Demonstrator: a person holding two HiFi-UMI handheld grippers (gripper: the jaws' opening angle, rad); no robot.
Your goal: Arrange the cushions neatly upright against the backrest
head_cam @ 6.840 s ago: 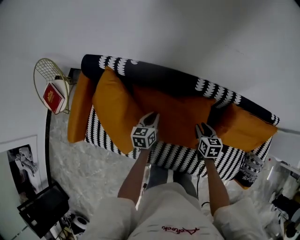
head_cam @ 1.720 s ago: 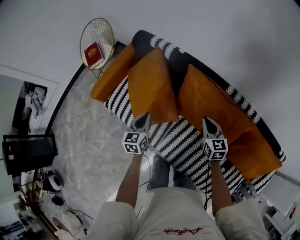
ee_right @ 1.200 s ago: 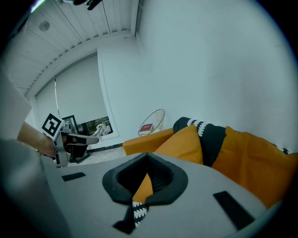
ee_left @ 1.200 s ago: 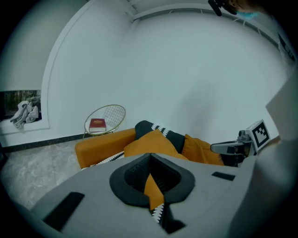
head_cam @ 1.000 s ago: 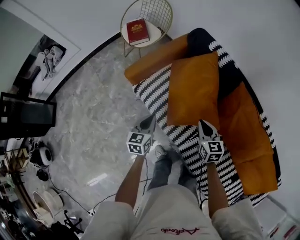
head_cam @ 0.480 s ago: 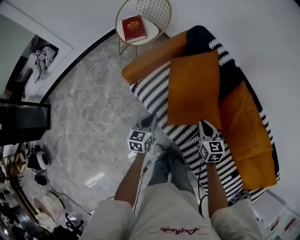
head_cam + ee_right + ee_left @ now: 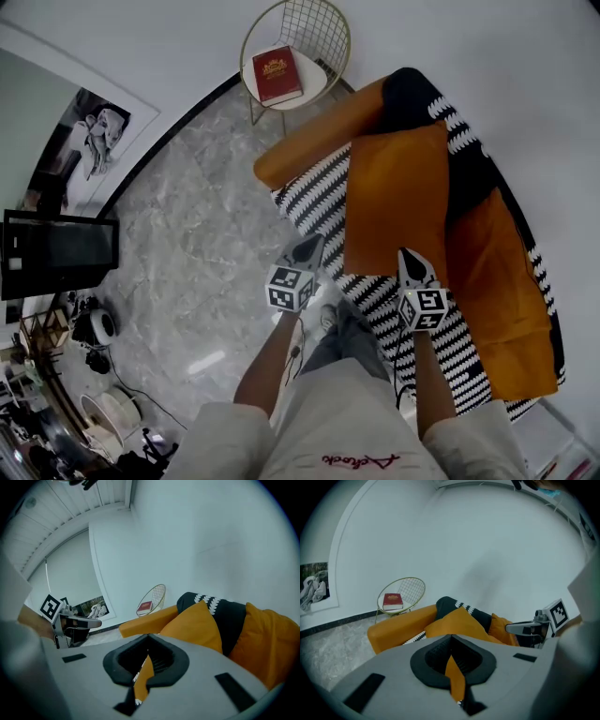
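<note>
Two orange cushions lean against the black, white-patterned backrest (image 7: 419, 91) of a sofa. In the head view one cushion (image 7: 398, 199) stands by the orange armrest (image 7: 317, 133) and the other cushion (image 7: 502, 281) beside it. My left gripper (image 7: 312, 244) is shut and empty, hovering over the floor at the striped seat's (image 7: 314, 192) front edge. My right gripper (image 7: 407, 256) is shut and empty above the seat, just in front of the first cushion. The left gripper view shows the near cushion (image 7: 459, 620) ahead and the right gripper (image 7: 532, 628). The right gripper view shows both cushions (image 7: 197, 625) (image 7: 267, 639).
A gold wire side table (image 7: 330, 21) with a red book (image 7: 277, 75) stands past the armrest. A dark screen (image 7: 61, 253) and a framed picture (image 7: 94, 141) sit at the left by the marble floor (image 7: 206, 234). Cables and clutter lie at the lower left.
Both grippers have drifted a little forward and down toward the sofa's front edge, still shut and empty. The cushions have not moved.
</note>
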